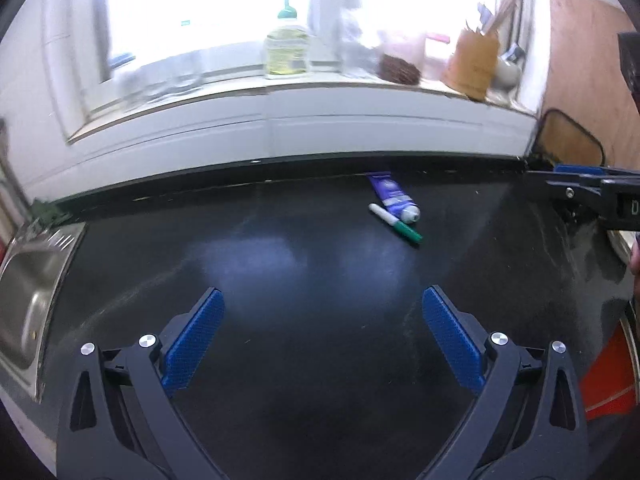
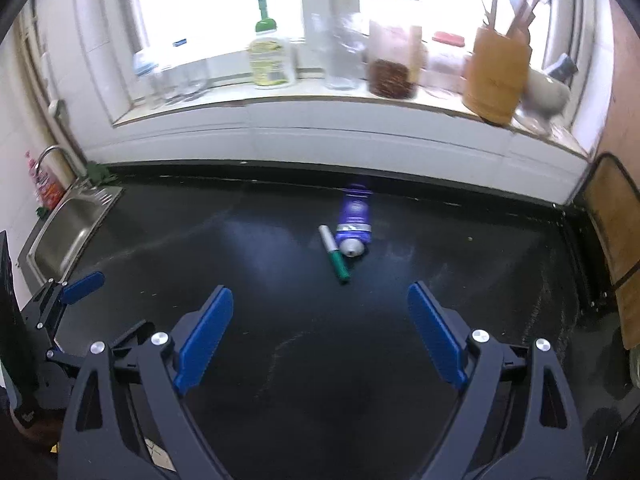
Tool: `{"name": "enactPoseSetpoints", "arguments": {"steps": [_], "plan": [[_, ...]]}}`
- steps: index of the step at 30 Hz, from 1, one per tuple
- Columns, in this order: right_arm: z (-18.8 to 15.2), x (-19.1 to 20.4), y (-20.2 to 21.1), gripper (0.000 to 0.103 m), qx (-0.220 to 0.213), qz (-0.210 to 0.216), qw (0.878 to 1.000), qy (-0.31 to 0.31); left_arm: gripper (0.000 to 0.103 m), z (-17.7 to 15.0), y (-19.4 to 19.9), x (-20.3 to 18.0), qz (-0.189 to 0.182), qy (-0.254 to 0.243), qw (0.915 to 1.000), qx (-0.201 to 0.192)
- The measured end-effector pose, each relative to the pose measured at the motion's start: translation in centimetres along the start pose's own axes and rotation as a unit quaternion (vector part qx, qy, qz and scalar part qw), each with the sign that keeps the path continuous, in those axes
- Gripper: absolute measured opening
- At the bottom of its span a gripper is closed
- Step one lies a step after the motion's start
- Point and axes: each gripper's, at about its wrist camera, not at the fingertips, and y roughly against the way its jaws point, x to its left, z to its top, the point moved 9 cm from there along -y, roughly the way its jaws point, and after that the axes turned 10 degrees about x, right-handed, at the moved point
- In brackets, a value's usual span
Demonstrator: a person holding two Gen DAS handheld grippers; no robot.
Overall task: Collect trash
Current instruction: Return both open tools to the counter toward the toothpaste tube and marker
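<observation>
Two bits of trash lie near the back of the black bench (image 2: 280, 360): a purple tube (image 2: 354, 220) and a green-capped marker (image 2: 334, 254), touching or nearly so at the tube's cap end, marker just left of it. Left tongs (image 1: 323, 304) spread wide, holding nothing; right tongs (image 2: 320, 300) likewise wide and empty, both well short of the items. The tube looks light, soft-walled and partly squeezed, so I'd judge it will dent under the pads; best grip is across the firmer shoulder near the grey cap. The marker is stiff, light, round and smooth, likely to roll or slip, so pinch it mid-barrel, square across. No bin is clearly identifiable; sink (image 2: 64, 232) sits at far left.
</observation>
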Motion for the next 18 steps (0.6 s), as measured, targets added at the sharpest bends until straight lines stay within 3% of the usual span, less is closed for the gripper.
{"name": "enactPoseSetpoints", "arguments": {"steps": [9, 18], "plan": [[2.8, -6.1, -4.6, 0.086, 0.028, -0.003, 1.000, -0.012, 0.096, 4.7, -8.5, -7.0, -0.005, -0.011, 0.9995, 0.028], [4.1, -10.4, -10.3, 0.086, 0.078, 0.002, 0.997, -0.005, 0.096, 6.6, -19.3, -9.0, 0.014, 0.036, 0.9940, 0.102]]}}
